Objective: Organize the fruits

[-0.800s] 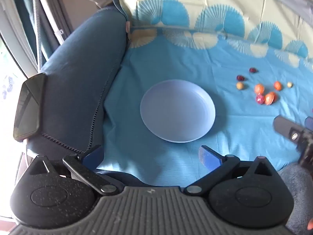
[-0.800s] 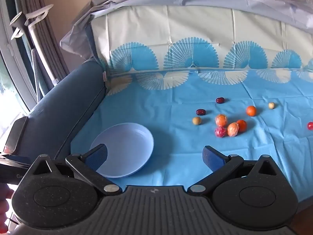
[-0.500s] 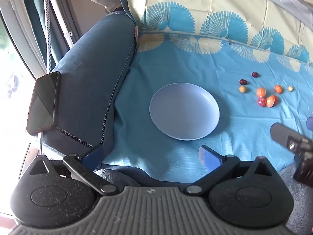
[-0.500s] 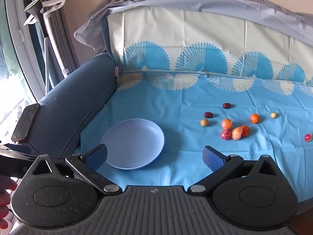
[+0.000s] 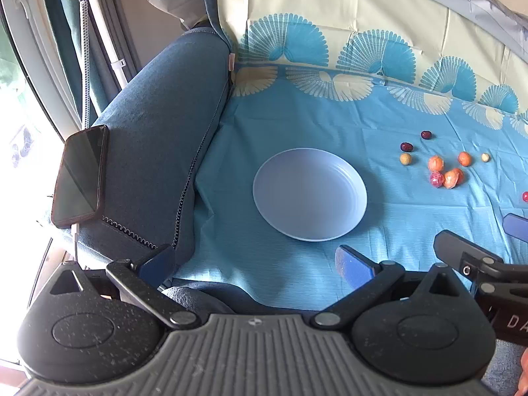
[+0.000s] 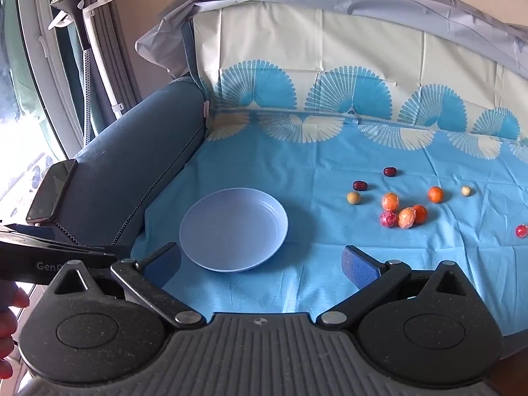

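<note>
An empty pale blue plate lies on the blue cloth over the sofa seat. To its right lie several small fruits: orange ones, two dark red ones, a pink wrapped one, pale round ones and a red one at the far right. My left gripper is open and empty, near the seat's front edge before the plate. My right gripper is open and empty, just right of the left one, well short of the fruits.
A dark phone lies on the blue sofa armrest at the left, with a cable hanging from it. The cloth-covered backrest rises behind. A window and a white stand are at the far left.
Both grippers have pulled back and up from the seat, so plate and fruits look smaller and farther. Nothing on the cloth has moved.
</note>
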The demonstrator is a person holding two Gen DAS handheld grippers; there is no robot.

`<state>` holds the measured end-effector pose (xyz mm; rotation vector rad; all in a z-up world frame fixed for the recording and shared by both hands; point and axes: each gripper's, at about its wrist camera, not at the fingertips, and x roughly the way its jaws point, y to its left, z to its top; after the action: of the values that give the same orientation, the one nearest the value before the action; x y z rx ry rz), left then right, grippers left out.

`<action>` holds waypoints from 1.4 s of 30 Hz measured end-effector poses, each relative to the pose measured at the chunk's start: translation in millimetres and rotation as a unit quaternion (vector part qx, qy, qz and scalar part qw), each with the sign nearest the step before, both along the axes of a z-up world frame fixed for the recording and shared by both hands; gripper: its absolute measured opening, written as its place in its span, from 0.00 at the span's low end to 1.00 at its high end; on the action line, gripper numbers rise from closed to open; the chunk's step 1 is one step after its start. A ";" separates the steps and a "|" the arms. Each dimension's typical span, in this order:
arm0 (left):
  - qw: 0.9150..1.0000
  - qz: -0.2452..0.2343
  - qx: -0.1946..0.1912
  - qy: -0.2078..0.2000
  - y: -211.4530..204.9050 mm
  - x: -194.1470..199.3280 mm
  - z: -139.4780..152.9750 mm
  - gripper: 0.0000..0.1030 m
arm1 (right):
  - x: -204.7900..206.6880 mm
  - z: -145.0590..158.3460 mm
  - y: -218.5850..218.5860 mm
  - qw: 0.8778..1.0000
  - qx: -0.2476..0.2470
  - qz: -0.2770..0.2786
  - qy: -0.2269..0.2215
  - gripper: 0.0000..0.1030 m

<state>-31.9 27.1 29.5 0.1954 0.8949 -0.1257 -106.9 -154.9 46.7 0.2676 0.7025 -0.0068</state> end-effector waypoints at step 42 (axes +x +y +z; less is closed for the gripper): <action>0.999 -0.009 0.017 0.038 -3.6 25.8 -32.9 1.00 | 30.5 -21.1 9.2 0.999 -0.014 0.004 0.045 1.00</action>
<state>-6.1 23.5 -3.4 0.2323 0.9724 -0.1352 -76.4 -145.7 25.6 0.2398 0.7915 -0.0210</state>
